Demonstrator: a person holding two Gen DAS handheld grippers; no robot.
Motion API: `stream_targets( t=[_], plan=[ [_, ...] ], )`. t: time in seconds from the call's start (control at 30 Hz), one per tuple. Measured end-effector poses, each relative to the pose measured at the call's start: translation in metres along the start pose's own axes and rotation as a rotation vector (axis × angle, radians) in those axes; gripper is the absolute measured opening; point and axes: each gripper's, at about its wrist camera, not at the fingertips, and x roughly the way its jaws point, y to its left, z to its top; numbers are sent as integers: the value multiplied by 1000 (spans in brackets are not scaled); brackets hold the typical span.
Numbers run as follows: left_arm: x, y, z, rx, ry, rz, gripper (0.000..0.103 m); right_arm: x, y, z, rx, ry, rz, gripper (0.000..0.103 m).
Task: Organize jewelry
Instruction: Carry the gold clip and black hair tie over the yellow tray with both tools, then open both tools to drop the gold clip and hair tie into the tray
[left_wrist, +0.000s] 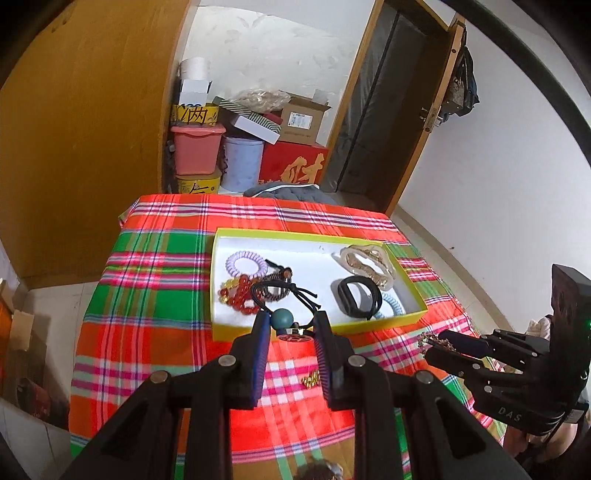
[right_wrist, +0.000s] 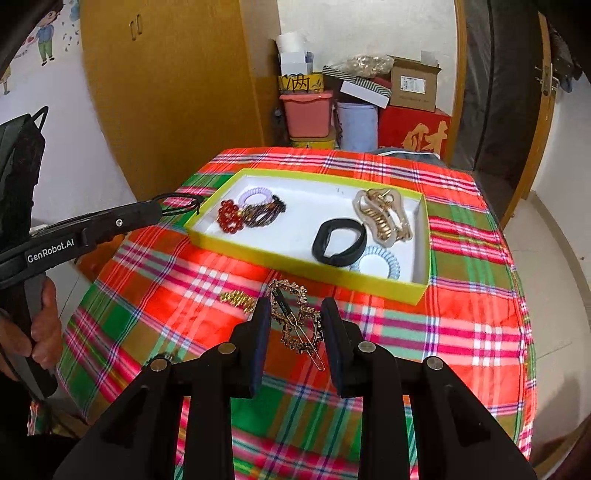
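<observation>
A yellow-rimmed white box (left_wrist: 413, 317) (right_wrist: 255, 254) lies on the plaid tablecloth. It holds a lilac coil tie (left_wrist: 245, 263), red beads (left_wrist: 238, 293), a black band (left_wrist: 360, 301) (right_wrist: 338, 242), a gold claw clip (left_wrist: 369, 264) (right_wrist: 384, 214) and a blue coil tie (right_wrist: 380, 264). My left gripper (left_wrist: 291, 325) is shut on a black cord necklace with a teal bead (left_wrist: 282, 319), above the box's near rim. My right gripper (right_wrist: 295, 314) is shut on a gold square hair clip (right_wrist: 299, 325) just above the cloth, in front of the box.
A small gold beaded piece (left_wrist: 310, 380) (right_wrist: 238, 299) lies on the cloth (right_wrist: 461, 332) near the front. Behind the table stand stacked boxes, a pink bin (left_wrist: 195, 149) and a blue bucket. A wooden wardrobe is at the left, a door at the right.
</observation>
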Motion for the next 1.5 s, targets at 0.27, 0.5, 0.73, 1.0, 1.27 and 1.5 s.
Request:
stream_targets(
  t=[0.27,0.5,0.73,1.0,1.27,1.5],
  plan=[
    [24,0,20,16,6,-7,24,19,-13,22,8,-3,-11,29],
    [48,9,35,17,12,-7,24,42,-24,43,17,2,-14,29],
    [77,20,45,14,32,3,24,75,-26,61,14,19,-6,29],
    [112,31,49,14,74,14,24,113,-27,81,6,47,-6,29],
    [130,40,46,5,110,20,24,140,-33,94,14,80,-11,29],
    [144,47,44,-3,141,22,24,161,-38,93,41,127,-12,29]
  ],
)
